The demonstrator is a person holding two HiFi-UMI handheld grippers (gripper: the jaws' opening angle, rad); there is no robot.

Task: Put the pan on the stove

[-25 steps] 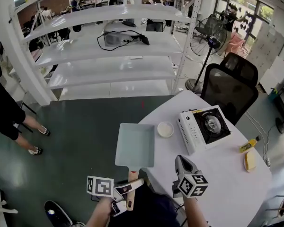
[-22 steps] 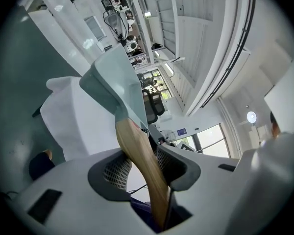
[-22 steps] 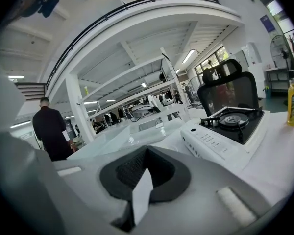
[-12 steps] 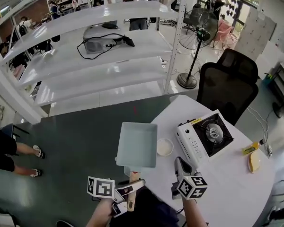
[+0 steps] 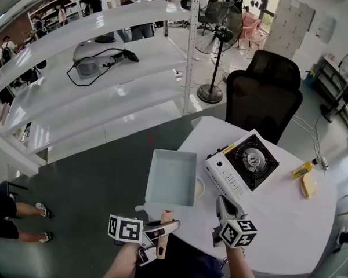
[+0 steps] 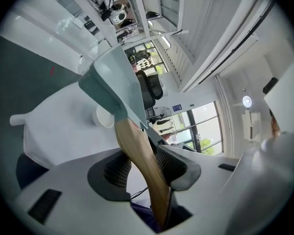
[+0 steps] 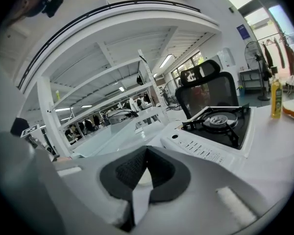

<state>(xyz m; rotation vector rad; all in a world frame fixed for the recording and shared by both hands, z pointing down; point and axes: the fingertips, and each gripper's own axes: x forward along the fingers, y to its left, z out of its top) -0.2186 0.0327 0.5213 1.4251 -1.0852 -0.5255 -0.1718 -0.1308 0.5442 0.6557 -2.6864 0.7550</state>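
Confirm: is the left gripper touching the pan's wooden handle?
Touching. In the left gripper view, the left gripper has both pads pressed against opposite sides of the pan's wooden handle, with no gap showing.

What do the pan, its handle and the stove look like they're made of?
The pan looks like thin metal with a matte pale blue-green coating: crisp rectangular walls, even colour. Its handle seems to be light wood: tan, smooth, dull. The stove appears to have a white painted sheet-metal casing and a black top with grate, perhaps enamelled steel; the burner centre is shiny metal.
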